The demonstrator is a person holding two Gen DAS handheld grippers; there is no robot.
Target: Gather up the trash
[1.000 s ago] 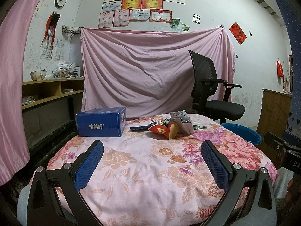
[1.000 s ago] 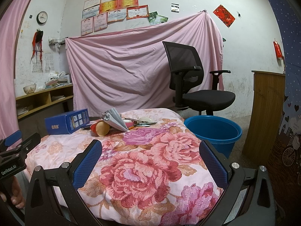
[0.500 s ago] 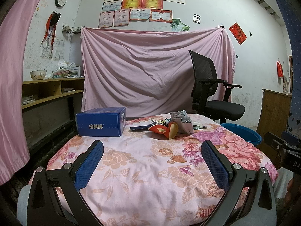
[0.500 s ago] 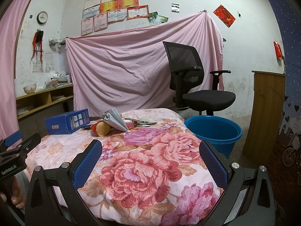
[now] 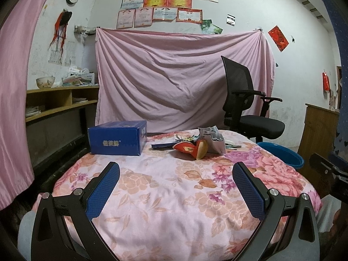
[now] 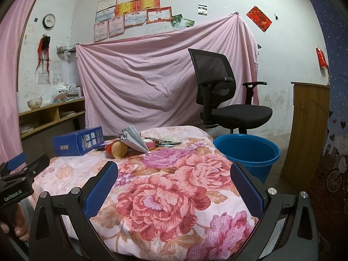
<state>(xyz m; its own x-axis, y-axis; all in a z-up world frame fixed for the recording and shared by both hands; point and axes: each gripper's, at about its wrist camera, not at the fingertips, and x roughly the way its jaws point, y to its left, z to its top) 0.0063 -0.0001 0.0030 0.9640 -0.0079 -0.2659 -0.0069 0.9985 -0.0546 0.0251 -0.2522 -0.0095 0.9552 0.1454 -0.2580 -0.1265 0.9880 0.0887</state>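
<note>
While both tools hover low over the near edge of the flowered tablecloth (image 5: 174,195), the left gripper (image 5: 175,175) has its blue pads spread wide with nothing between them, and the right gripper (image 6: 174,174) stands spread the same way, equally empty. From the left gripper, the trash pile (image 5: 200,145) lies at about twelve o'clock, well apart across the cloth: a red and yellow paper cup (image 5: 195,150) on its side, touching a crumpled grey wrapper (image 5: 212,140). A blue box (image 5: 117,138) sits at eleven o'clock, near the pile. From the right gripper, the blue bucket (image 6: 246,152) stands on the floor at two o'clock, just beside the table, with a black office chair (image 6: 226,104) behind it.
</note>
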